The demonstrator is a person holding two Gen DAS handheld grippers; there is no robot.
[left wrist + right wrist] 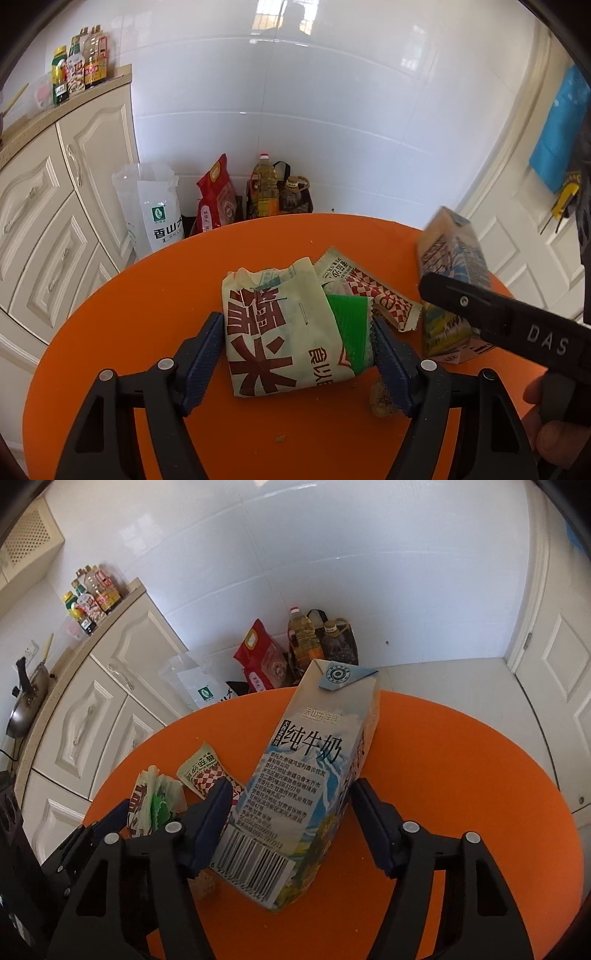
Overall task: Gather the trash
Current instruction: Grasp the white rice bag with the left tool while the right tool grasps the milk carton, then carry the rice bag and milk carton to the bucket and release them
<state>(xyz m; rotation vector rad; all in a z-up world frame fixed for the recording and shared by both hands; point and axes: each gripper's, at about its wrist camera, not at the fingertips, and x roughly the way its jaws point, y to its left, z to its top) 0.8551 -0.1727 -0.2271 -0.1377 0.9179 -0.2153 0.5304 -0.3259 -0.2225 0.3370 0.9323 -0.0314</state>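
On the round orange table (pixel 147 332) my left gripper (pixel 299 354) is shut on a cream paper bag with red characters (pixel 277 332), a green wrapper (pixel 351 328) pressed against its right side. A red-and-white checked snack wrapper (pixel 373 291) lies just behind. My right gripper (pixel 291 819) straddles a tilted blue-and-white milk carton (pixel 306 782); its left finger touches the carton, the right finger stands slightly off it. The carton (pixel 450 280) also shows in the left wrist view. A brown crumb lump (pixel 382 400) lies by the left gripper's right finger.
Behind the table, on the floor by the white tiled wall, stand a white rice sack (pixel 155 210), a red bag (pixel 216 195) and oil bottles (pixel 264 188). Cream cabinets (pixel 55 221) with sauce bottles (pixel 79 61) on top are at left. A white door (pixel 561 672) is at right.
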